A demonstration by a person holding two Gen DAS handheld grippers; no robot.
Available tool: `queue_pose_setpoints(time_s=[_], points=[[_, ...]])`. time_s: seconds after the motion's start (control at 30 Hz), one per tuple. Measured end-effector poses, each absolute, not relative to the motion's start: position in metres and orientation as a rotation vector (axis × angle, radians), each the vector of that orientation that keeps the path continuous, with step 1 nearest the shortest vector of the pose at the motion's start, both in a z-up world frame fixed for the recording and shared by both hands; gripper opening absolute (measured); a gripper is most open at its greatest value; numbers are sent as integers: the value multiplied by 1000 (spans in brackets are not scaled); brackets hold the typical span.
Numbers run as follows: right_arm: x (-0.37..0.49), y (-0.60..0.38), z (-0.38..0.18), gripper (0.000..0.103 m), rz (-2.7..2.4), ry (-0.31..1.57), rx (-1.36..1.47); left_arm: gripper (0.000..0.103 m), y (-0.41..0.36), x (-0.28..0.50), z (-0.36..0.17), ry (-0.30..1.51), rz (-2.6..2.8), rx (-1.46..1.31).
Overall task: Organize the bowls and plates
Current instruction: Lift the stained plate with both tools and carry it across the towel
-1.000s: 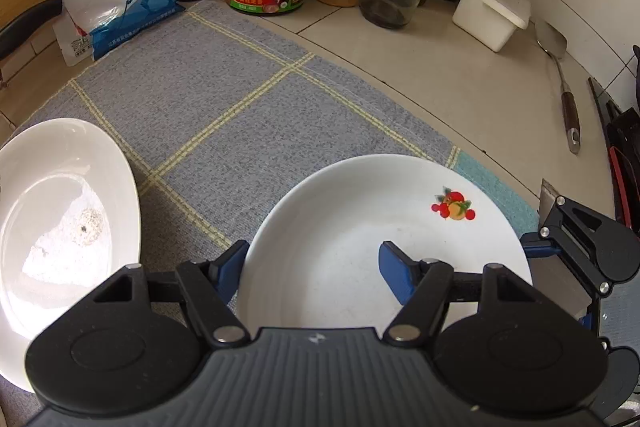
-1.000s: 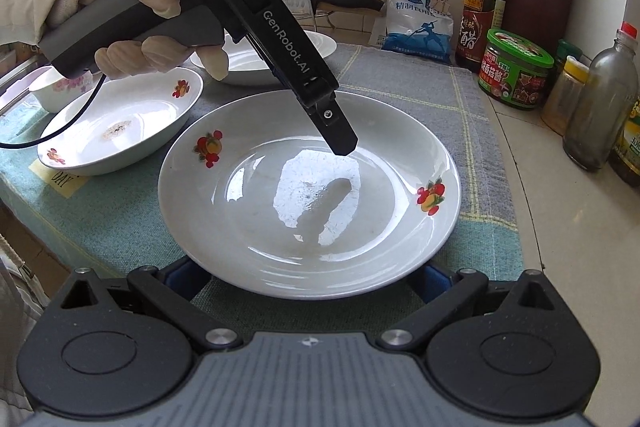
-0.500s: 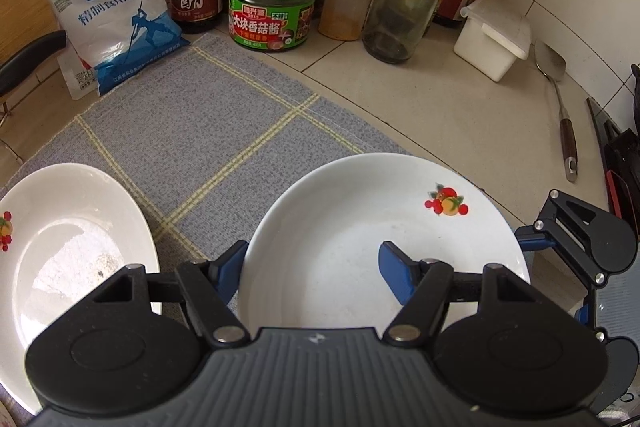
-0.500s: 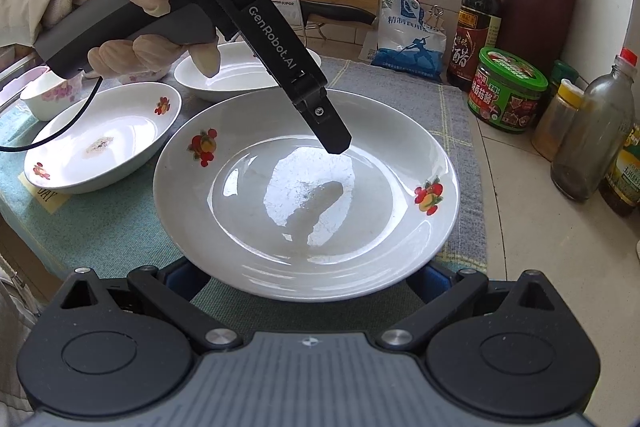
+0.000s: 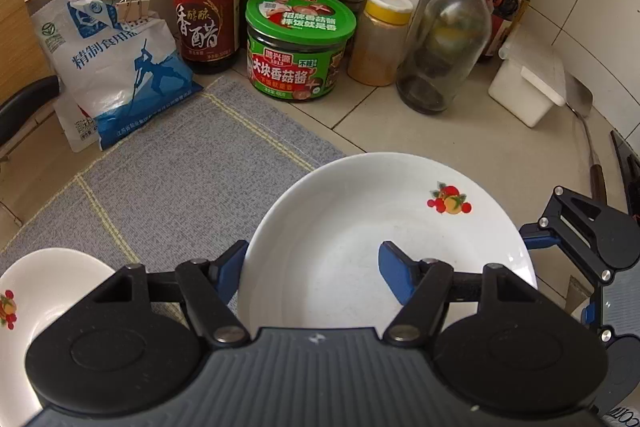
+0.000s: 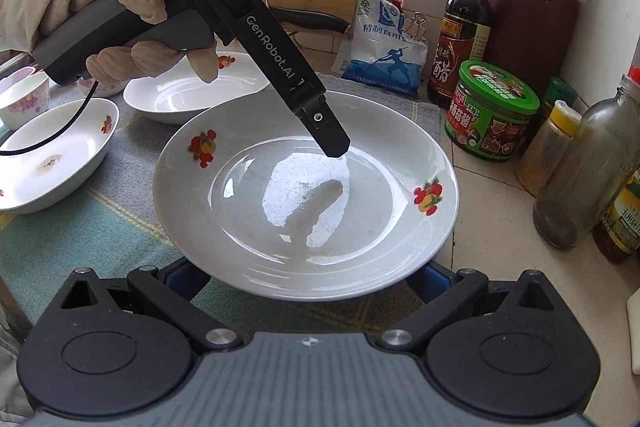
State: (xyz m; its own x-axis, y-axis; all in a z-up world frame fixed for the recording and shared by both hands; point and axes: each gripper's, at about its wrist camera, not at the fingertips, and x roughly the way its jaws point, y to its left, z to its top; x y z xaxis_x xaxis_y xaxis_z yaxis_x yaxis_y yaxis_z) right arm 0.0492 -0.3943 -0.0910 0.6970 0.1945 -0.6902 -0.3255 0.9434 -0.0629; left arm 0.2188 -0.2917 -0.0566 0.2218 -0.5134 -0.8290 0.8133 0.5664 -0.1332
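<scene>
I am gripping the fruit-print plate [image 5: 360,227] by its rim in my left tongs [image 5: 310,273]; my right tongs [image 6: 308,277] are gaping wide beneath its near edge at six o'clock.

Left gripper [image 5: 312,265] jaws partly spread; right gripper [image 6: 308,277] apparently wide.

A home kitchen: tiled tabletop [image 5: 460,143] and wall, vinegar bottle [image 5: 204,7], sauce jar [image 5: 298,45], salt bag [image 5: 116,75], knife block [image 6: 532,15].

The plate [image 6: 304,203] hides the right gripper's [image 6: 308,277] fingertips.
</scene>
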Motion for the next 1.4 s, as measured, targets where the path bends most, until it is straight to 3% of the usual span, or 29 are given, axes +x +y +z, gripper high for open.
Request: queue_pose_setpoints(time_s=[0.77, 0.9, 1.17, 1.4], points=[[81, -412, -107, 103, 277, 774, -183, 69, -315, 251, -82, 965, -933, 367], [81, -411, -108, 103, 266, 783, -186, 74, -315, 250, -82, 958, -936, 370], [69, -411, -100, 103, 242, 779, -95, 83, -292, 226, -57, 891, -897, 373], [41, -394, -86, 103, 180, 750, -39, 85, -253, 186, -28, 843, -860, 326]])
